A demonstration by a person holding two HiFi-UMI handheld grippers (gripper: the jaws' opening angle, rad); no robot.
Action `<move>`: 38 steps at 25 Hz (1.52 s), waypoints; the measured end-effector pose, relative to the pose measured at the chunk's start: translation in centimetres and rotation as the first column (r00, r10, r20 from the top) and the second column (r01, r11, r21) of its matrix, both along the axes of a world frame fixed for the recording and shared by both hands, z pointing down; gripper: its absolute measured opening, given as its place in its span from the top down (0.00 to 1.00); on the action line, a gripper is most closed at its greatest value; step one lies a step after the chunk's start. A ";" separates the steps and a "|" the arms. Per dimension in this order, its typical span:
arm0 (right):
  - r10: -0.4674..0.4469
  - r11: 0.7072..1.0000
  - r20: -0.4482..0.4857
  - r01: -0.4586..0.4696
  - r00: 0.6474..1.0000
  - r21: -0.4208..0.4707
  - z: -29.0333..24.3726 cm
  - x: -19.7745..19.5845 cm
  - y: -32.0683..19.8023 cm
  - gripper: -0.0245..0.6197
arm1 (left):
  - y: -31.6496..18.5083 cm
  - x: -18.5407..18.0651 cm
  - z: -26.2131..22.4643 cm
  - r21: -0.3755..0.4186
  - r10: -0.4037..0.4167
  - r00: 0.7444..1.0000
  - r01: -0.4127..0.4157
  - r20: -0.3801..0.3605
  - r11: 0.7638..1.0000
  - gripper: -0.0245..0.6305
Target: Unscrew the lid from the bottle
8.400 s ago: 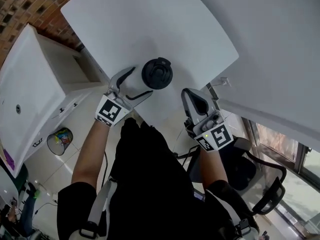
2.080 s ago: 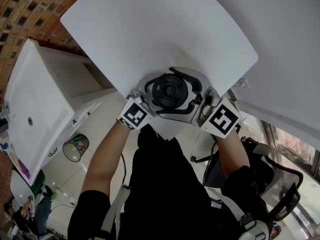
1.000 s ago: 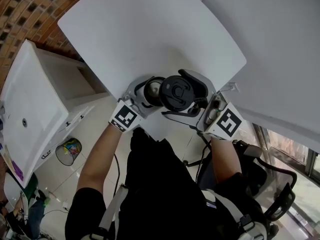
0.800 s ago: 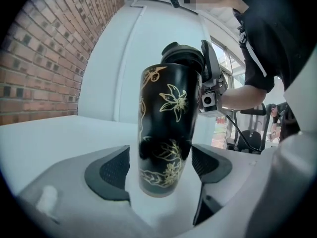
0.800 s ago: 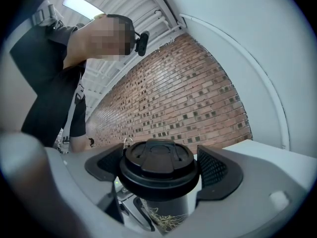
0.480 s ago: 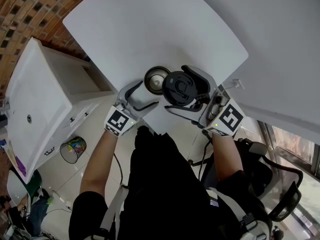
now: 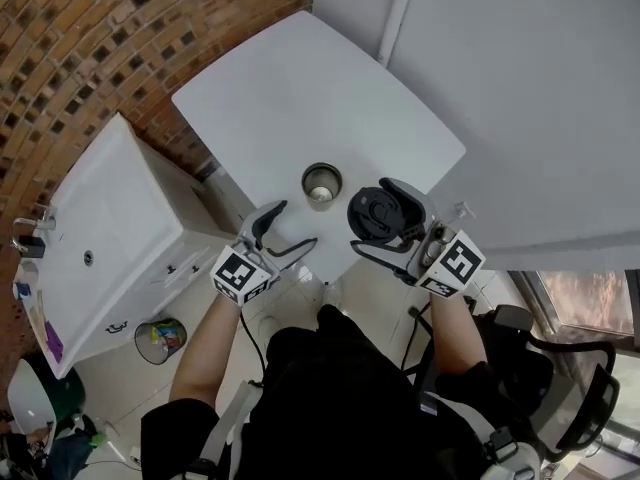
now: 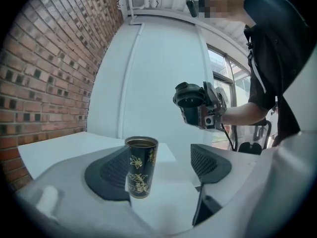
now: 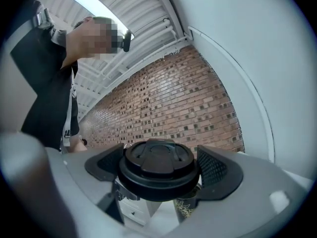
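The left claw [image 7: 290,230] gapes wide and empty at the near edge of the white counter [image 7: 300,88], just short of the bottle [image 7: 321,182]. That black, gold-flowered bottle stands upright and open-mouthed on the counter. To its right, the right claw [image 7: 386,222] grips the black lid [image 7: 372,211], held clear of the bottle.

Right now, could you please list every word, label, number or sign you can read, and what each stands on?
None: no words, brands or numbers are readable.
On the black cylindrical bottle with gold flowers: only the floral pattern.
On the round black plastic lid, held in the right gripper's tongs: moulded shapes, no lettering.
On the left gripper's marker cube and the right one's: black-and-white square codes, not text.
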State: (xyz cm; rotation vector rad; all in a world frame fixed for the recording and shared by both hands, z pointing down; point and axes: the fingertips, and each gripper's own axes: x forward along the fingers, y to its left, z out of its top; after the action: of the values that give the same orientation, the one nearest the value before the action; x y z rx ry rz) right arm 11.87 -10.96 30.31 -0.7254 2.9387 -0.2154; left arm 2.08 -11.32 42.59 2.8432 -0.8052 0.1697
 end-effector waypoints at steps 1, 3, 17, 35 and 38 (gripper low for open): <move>0.005 1.000 -0.005 -0.005 1.000 0.009 -0.4 -0.3 0.7 0.24 | 0.5 0.0 -0.7 0.003 0.016 1.000 -0.016 -0.011 1.000 0.37; 0.014 1.000 -0.013 -0.014 1.000 0.025 -0.9 -1.3 2.3 0.24 | 1.7 -0.3 -1.9 0.016 0.031 0.999 -0.030 -0.034 0.999 0.38; 0.108 0.991 -0.006 -0.107 0.994 0.079 -3.7 -14.2 22.6 0.24 | 18.6 -12.8 -7.9 0.116 0.096 0.995 -0.091 -0.039 0.989 0.96; 0.237 0.971 0.069 -0.236 0.969 -0.035 -6.0 -9.4 35.6 0.24 | 29.7 -15.3 -11.6 0.089 0.076 0.984 -0.062 -0.161 0.994 0.96; 0.245 0.969 0.102 -0.242 0.964 -0.044 -6.6 -7.7 36.9 0.24 | 31.3 -13.5 -12.5 0.104 0.083 0.980 -0.065 -0.182 0.992 0.96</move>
State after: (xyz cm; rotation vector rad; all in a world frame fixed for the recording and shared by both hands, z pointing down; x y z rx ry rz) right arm 4.21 25.89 23.67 -1.0363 2.7186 -0.2683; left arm -11.37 19.96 30.06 2.9263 -0.6869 -0.1281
